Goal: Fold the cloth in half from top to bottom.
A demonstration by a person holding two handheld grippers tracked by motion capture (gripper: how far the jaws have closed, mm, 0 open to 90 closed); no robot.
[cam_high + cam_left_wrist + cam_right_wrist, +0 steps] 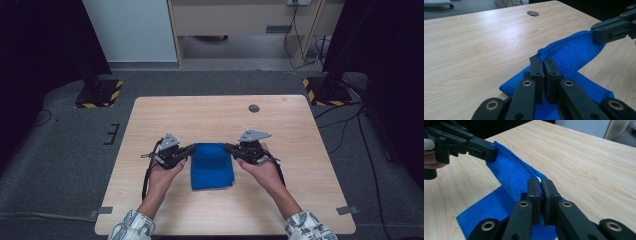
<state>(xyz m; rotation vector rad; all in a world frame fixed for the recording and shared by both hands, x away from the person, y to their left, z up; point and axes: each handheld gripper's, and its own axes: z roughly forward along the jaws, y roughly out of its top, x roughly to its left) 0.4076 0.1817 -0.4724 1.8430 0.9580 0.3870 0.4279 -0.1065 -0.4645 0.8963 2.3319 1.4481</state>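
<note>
A blue cloth (pixel 212 165) lies on the light wooden table (pixel 165 115), a bit nearer the person's side than the middle. Its far edge is lifted up off the wood, and the rest lies flat.

The left gripper (pixel 192 148) pinches the left end of that lifted edge. In the left gripper view its two black jaws are squeezed together with the blue cloth (pixel 571 55) caught between them. The right gripper (pixel 596 35) shows farther off there, biting the other end of the edge.

The right gripper (pixel 228 147) holds the right end of the lifted edge. In the right gripper view its jaws are pressed tight on the blue cloth (pixel 509 172) too, and the left gripper (pixel 491 153) shows at the top left, gripping its own corner.

The cloth hangs in a soft band between the two grippers. A small round hole (pixel 254 108) sits in the table near the far edge, well apart from the cloth
</note>
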